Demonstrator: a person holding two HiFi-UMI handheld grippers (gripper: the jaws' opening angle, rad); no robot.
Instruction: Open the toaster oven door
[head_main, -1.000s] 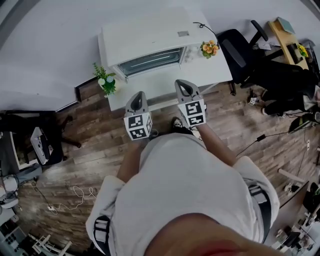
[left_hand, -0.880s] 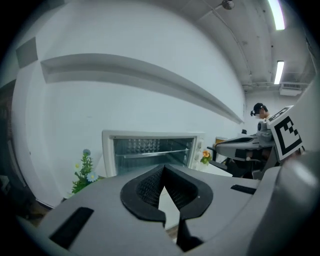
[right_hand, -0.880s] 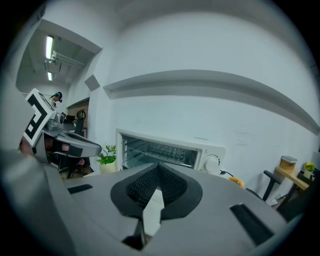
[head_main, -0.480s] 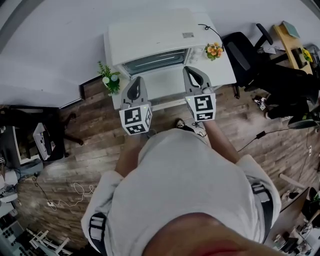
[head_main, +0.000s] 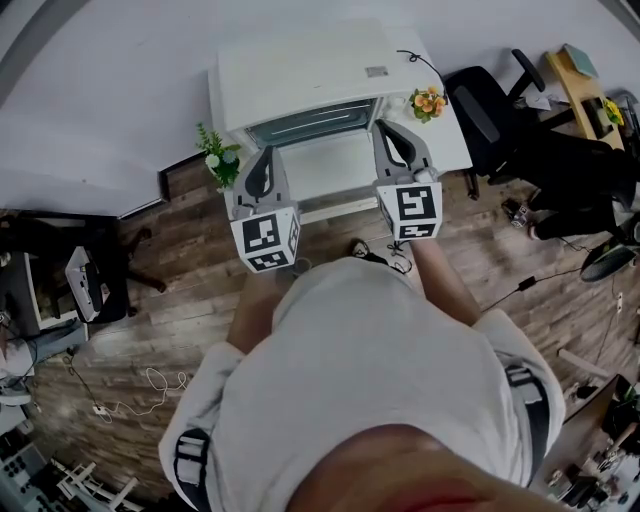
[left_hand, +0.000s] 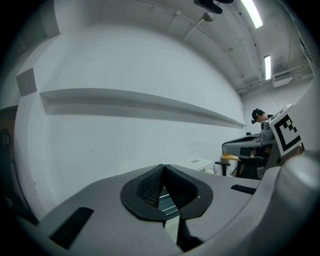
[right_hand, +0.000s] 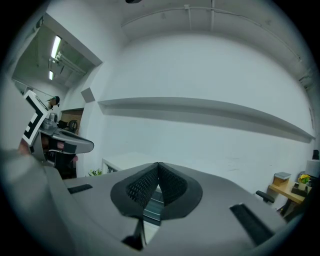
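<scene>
- Broadly, the white table (head_main: 335, 180) stands against the far wall, and the toaster oven (head_main: 300, 75) sits on its far half, leaving bare top on the near side for a door to swing down onto.
- Its glass door (head_main: 312, 122) faces the person and looks shut, upright against the front of the oven.
- Just near of it, the left gripper (head_main: 266, 155) points at the door's left end and the right gripper (head_main: 388, 130) at its right end; neither touches it.
- Both are clenched on nothing: in each gripper view the ribbed pads meet at the tip with only the wall beyond.
- A good pull would probably need one pair of jaws parted first, then closed over the door's top edge, where a handle should sit; I can't make one out.
- Drawing toward the person and downward in an arc should suit a bottom hinge better than a straight tug.
- Small flower pots at the left (head_main: 217, 158) and right (head_main: 426, 100) flank the oven, so keep elbows in.
</scene>
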